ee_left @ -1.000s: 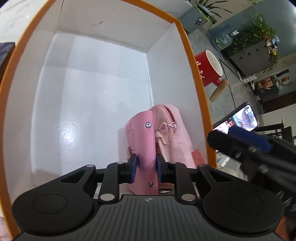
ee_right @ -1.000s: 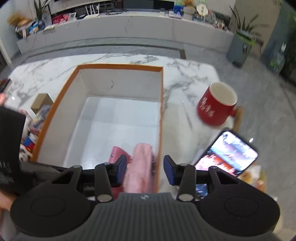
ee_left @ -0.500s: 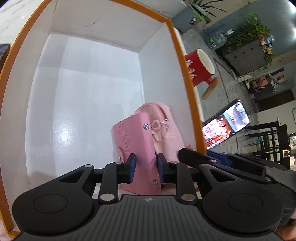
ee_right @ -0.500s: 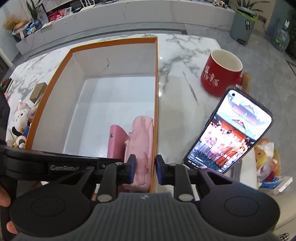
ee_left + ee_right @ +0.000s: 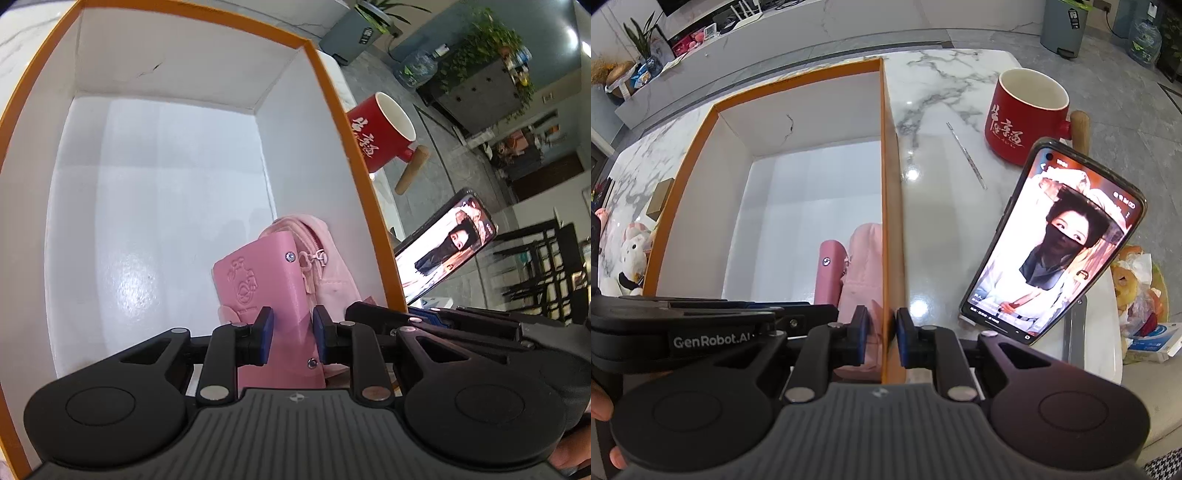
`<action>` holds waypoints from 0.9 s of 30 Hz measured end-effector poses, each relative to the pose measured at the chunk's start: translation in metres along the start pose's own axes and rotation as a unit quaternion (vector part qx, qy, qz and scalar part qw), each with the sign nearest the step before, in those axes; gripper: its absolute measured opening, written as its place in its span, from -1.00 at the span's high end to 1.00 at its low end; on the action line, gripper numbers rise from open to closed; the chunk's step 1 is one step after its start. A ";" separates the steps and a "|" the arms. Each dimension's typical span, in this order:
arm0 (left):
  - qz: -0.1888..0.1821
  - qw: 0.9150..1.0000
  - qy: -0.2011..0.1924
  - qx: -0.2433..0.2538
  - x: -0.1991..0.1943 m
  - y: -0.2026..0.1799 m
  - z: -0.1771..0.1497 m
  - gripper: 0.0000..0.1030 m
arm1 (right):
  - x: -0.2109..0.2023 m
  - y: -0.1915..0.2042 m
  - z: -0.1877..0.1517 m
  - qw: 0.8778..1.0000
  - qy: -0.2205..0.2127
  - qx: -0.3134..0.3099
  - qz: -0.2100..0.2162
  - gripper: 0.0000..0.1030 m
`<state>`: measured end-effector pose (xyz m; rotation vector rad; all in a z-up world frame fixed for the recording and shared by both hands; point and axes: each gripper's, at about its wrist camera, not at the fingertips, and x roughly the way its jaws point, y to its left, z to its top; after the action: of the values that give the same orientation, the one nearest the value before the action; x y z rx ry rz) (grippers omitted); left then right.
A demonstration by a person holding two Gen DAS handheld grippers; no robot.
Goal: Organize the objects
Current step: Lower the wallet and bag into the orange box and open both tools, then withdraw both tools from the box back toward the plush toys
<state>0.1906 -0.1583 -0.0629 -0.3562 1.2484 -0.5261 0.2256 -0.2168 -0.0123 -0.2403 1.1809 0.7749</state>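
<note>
Holding pink wallet [image 5: 264, 291] inside box [image 5: 347, 155], left claw [image 5: 291, 341]; right claw [image 5: 881, 341] clamps box wall.

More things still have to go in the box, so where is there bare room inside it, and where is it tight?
The box floor is bare from the far wall down to the wallet and along the whole left wall. It is crowded in the near right corner, where the wallet and the pouch stand by the right wall.
</note>
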 end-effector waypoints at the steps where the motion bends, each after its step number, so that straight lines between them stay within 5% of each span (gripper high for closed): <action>1: 0.007 1.000 0.002 0.008 0.000 -0.003 0.000 0.51 | 0.000 -0.003 0.000 1.000 0.000 0.010 0.005 0.66; 5: 0.028 0.999 0.017 0.034 -0.003 -0.009 -0.002 0.51 | -0.002 -0.008 -0.004 0.999 0.008 0.031 0.026 0.70; 12: 0.013 1.000 0.010 0.021 -0.003 -0.001 -0.002 0.51 | -0.003 -0.006 -0.007 0.999 0.009 0.044 0.030 0.70; 18: -0.010 1.000 -0.001 0.001 -0.011 0.010 -0.002 0.49 | -0.011 0.004 -0.007 1.000 -0.004 0.023 0.019 0.57; 20: -0.009 1.000 -0.010 0.000 -0.014 0.009 0.000 0.41 | -0.014 0.007 -0.007 1.000 -0.012 0.015 0.010 0.34; 27: -0.012 1.000 -0.023 0.008 -0.024 0.009 -0.004 0.38 | -0.027 0.015 -0.009 0.999 -0.032 -0.012 -0.010 0.27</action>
<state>0.1830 -0.1378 -0.0496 -0.3683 1.1970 -0.5449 0.2049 -0.2222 0.0119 -0.2450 1.1075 0.7746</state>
